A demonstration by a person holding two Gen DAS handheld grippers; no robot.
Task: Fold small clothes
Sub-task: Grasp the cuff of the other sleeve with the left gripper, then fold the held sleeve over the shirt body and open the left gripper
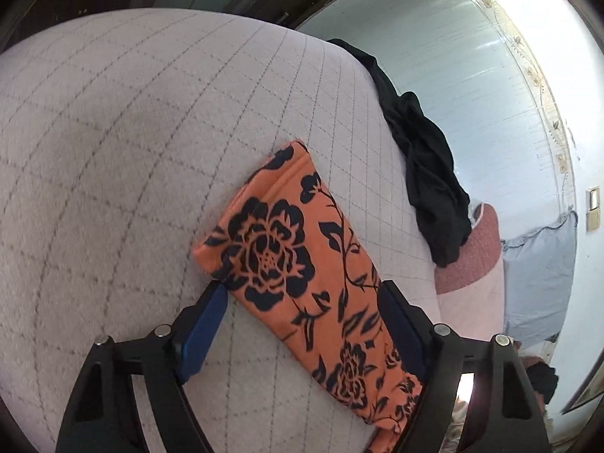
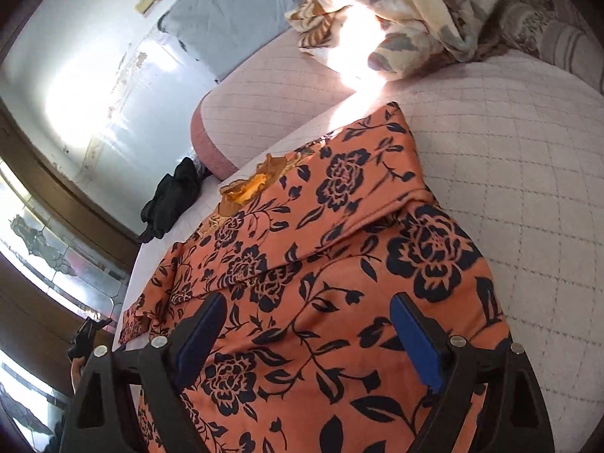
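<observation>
An orange garment with a dark floral print (image 2: 339, 264) lies spread on the pale quilted bed (image 2: 509, 173), partly folded over itself, with a yellow-orange collar (image 2: 245, 188) at its far side. In the left wrist view one narrow end of it (image 1: 283, 249) lies flat between the fingers. My left gripper (image 1: 302, 298) is open, with the garment's end between its blue pads (image 1: 205, 332), not pinched. My right gripper (image 2: 305, 313) is open just above the middle of the garment, holding nothing.
A black garment (image 1: 426, 166) lies at the bed's far edge, also in the right wrist view (image 2: 170, 196). A floral blanket (image 2: 396, 11), a grey pillow (image 2: 234, 19) and a pink bolster (image 2: 215, 132) sit at the head of the bed. A white wall (image 1: 453, 56) runs behind.
</observation>
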